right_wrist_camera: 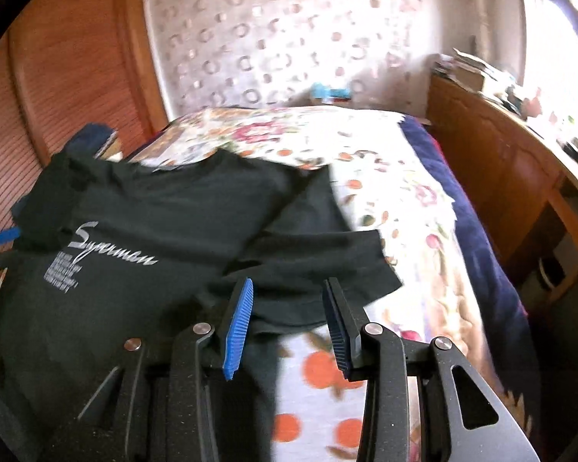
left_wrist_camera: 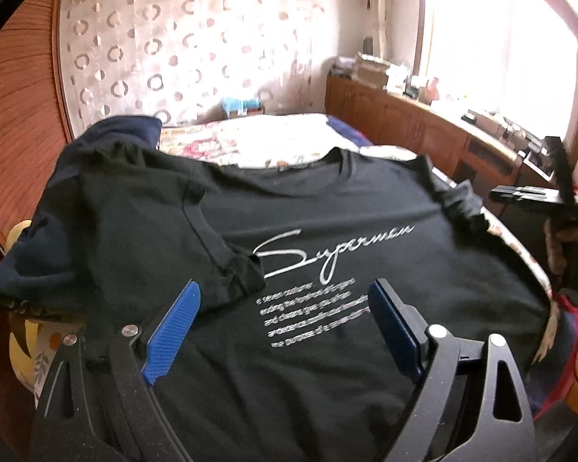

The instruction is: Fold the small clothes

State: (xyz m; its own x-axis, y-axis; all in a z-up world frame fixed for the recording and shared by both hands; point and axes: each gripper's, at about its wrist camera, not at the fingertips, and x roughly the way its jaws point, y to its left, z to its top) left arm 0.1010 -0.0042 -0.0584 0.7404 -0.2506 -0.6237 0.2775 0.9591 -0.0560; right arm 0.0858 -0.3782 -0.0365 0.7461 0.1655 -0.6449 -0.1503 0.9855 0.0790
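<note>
A black T-shirt (left_wrist_camera: 320, 208) with silver "Superman" lettering lies face up on the bed. Its left sleeve (left_wrist_camera: 142, 223) is folded in over the chest. My left gripper (left_wrist_camera: 285, 292) hovers open and empty above the shirt's lower front. My right gripper (right_wrist_camera: 289, 288) is open and empty just above the shirt's right sleeve (right_wrist_camera: 320, 265), which lies spread on the bedspread; the whole shirt (right_wrist_camera: 165, 208) shows in the right wrist view. The right gripper also shows at the right edge of the left wrist view (left_wrist_camera: 558, 192).
The floral bedspread (right_wrist_camera: 385, 177) covers the bed. A dark navy garment (left_wrist_camera: 127, 127) lies beyond the shirt's left shoulder. A wooden wardrobe (left_wrist_camera: 19, 123) stands on the left. A long wooden cabinet (left_wrist_camera: 416, 115) with clutter runs under the window on the right.
</note>
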